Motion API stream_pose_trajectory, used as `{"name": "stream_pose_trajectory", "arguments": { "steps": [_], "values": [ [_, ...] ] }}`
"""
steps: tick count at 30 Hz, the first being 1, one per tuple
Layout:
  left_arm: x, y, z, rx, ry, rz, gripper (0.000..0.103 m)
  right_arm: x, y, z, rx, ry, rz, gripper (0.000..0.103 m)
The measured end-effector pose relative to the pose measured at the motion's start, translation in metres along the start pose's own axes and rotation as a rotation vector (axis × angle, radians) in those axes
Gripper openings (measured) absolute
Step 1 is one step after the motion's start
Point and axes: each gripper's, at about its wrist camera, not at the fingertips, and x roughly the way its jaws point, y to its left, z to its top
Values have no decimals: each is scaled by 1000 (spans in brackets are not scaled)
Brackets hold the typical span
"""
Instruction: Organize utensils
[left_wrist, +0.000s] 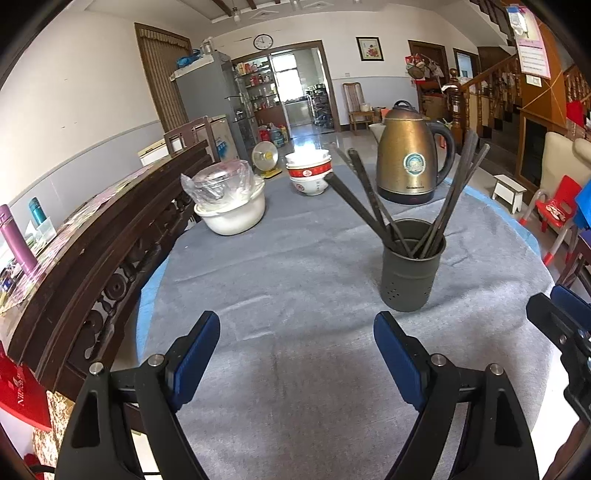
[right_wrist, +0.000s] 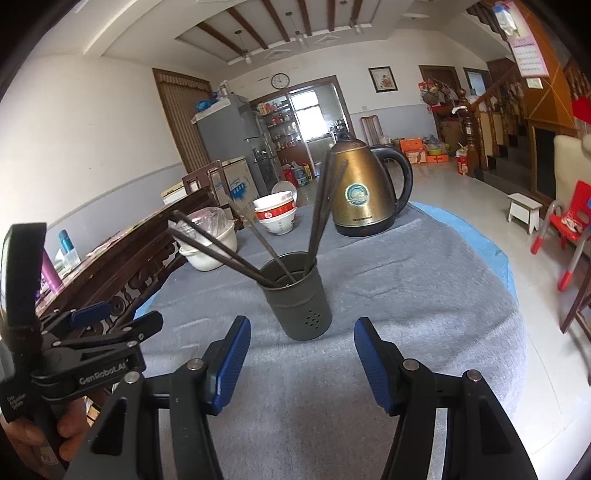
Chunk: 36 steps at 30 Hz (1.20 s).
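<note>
Chopsticks (right_wrist: 207, 243), long, dark, square-shafted, a handful: all stand in the holder, fanned out, some leaning left, some right; none lies loose on the cloth.

Left gripper (left_wrist: 295, 354), black frame, blue ribbed pads: fingers spread wide, nothing between them, hovering over bare cloth near the table's near edge.

Right gripper (right_wrist: 303, 363), same make: fingers parted, empty, aimed at the holder just beyond the fingertips, not touching it.

Holder (right_wrist: 299, 302), dark grey cylindrical metal cup with small drain holes: upright, about the middle of the table.

Table cover (left_wrist: 295, 280), grey fabric over a light blue sheet on a round table.

Stacked bowls (left_wrist: 308, 171), white with red band, and gold-toned electric kettle (left_wrist: 408, 158): toward the far edge. White bowl holding plastic-wrapped clear dish (left_wrist: 231, 199): far left edge.

Judgement: the sorting looks nearly or wholly done. If straightening the splayed sticks remains, steady the holder low on its wall with one gripper and gather the tops gently with the other; the tall leaning load could tip it.
</note>
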Motion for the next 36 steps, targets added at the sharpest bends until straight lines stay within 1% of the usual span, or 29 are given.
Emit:
{"name": "stream_pose_trajectory", "arguments": {
  "steps": [6,13,21,27,36],
  "values": [
    [-6,11,-2,-25,-8,19,86,-5,11,-1,-26,2,-1,63],
    [-15,17,-6,-32,-22,13,86,-9,21,-1,-41,1,-5,63],
    [-28,25,-12,-36,-40,6,86,-14,25,-1,-34,5,-51,63],
    [-38,28,-16,-38,-50,-5,86,-23,29,-1,-27,-3,-66,63],
    [-59,33,-20,-38,-90,-18,86,-40,38,-1,-31,-13,-98,63]
  ]
}}
